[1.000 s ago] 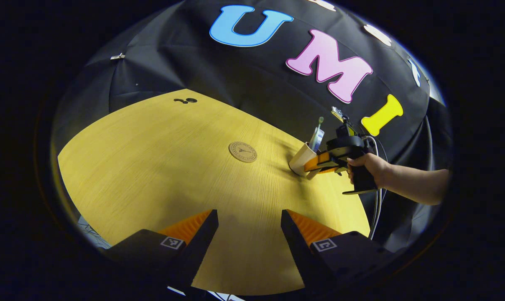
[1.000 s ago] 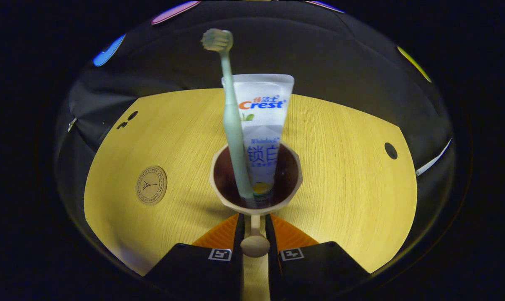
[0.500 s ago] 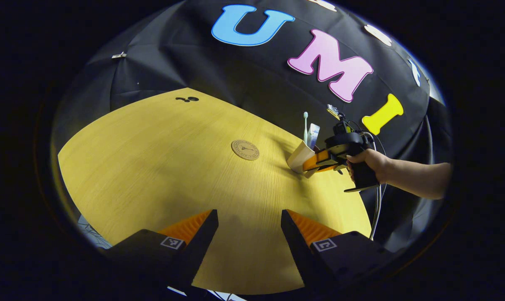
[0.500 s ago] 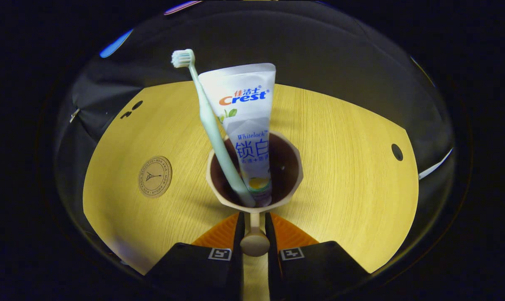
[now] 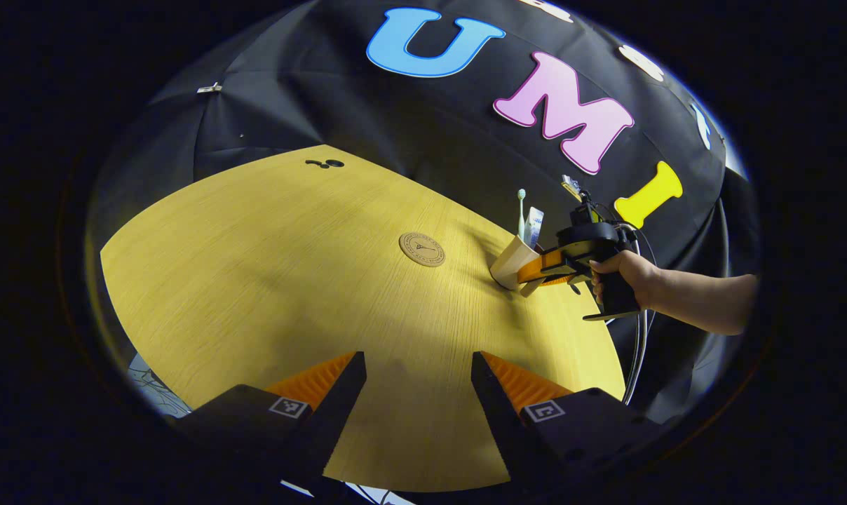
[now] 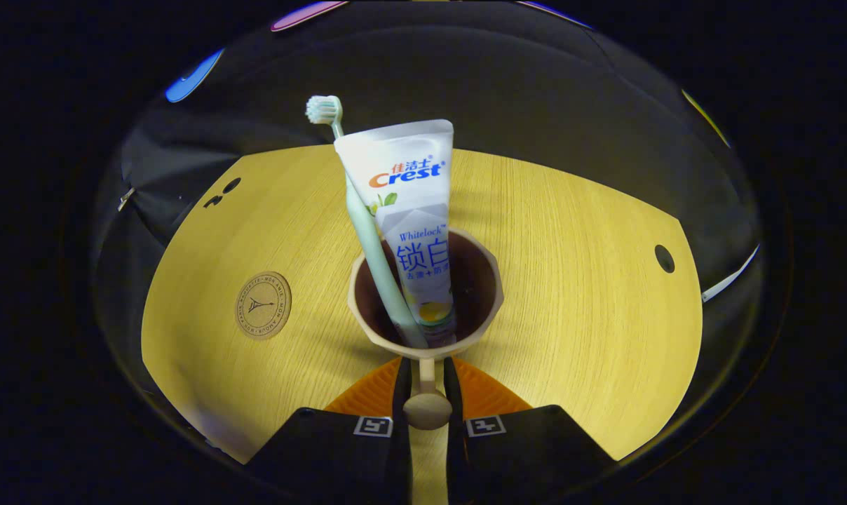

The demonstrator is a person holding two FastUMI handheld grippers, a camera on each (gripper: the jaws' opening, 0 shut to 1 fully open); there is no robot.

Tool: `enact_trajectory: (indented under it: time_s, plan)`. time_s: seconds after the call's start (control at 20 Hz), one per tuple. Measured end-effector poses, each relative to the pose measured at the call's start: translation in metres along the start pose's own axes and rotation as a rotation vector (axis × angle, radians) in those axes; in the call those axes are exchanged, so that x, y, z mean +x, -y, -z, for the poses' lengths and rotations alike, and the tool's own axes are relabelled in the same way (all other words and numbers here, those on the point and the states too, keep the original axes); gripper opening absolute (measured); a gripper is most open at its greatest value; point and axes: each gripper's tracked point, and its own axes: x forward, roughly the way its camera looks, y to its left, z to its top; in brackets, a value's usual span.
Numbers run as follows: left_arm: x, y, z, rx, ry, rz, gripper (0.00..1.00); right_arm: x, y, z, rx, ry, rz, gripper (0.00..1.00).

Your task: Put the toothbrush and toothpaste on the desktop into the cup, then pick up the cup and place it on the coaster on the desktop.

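Observation:
A beige cup point(image 6: 371, 330) with a dark inside holds a pale green toothbrush point(image 6: 367, 231) and a white toothpaste tube point(image 6: 413, 210), both leaning back. My right gripper point(image 6: 427, 382) is shut on the cup's handle point(image 6: 427, 405), its fingers pressing either side. In the left gripper view the same cup point(image 5: 511, 261) sits tilted at the table's far right, with the toothbrush point(image 5: 521, 214) and the toothpaste tube point(image 5: 533, 223) in it, held by that gripper point(image 5: 536, 268) and a hand point(image 5: 623, 270). The round cork coaster point(image 5: 422, 249) lies left of the cup, apart from it, and shows as a coaster point(image 6: 263, 305) in the right gripper view. My left gripper point(image 5: 416, 375) is open over the near table edge.
The yellow wooden table point(image 5: 269, 280) has small dark holes at the far left point(image 5: 325, 163) and one hole at the right point(image 6: 664, 259). A cable point(image 5: 634, 351) hangs below the hand. Black cloth closes off the back.
The cup has shifted slightly in the right gripper; the toothbrush has swung from leaning left to resting against the tube. The left gripper has barely moved.

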Motion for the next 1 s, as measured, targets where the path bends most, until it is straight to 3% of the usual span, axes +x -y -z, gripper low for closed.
enact_trajectory:
  time_s: [0.1, 0.15, 0.2, 0.3, 1.0]
  plan:
    - [0.0, -0.001, 0.002, -0.001, -0.008, -0.001, 0.96, 0.0, 0.0, -0.001, -0.01, 0.008, 0.002, 0.23]
    - [0.001, -0.002, 0.003, 0.0, -0.01, -0.004, 0.96, -0.002, 0.001, -0.003, -0.025, 0.017, 0.006, 0.17]
    - [0.001, -0.003, 0.002, 0.001, -0.01, -0.004, 0.96, -0.004, 0.0, -0.005, -0.043, 0.028, 0.008, 0.23]
    - [0.001, -0.004, 0.002, 0.002, -0.009, -0.002, 0.96, -0.01, -0.007, -0.009, -0.075, 0.047, 0.003, 0.23]
    - [-0.015, -0.018, 0.0, 0.016, -0.005, 0.002, 0.96, -0.028, -0.124, -0.039, -0.151, 0.115, -0.119, 0.22]
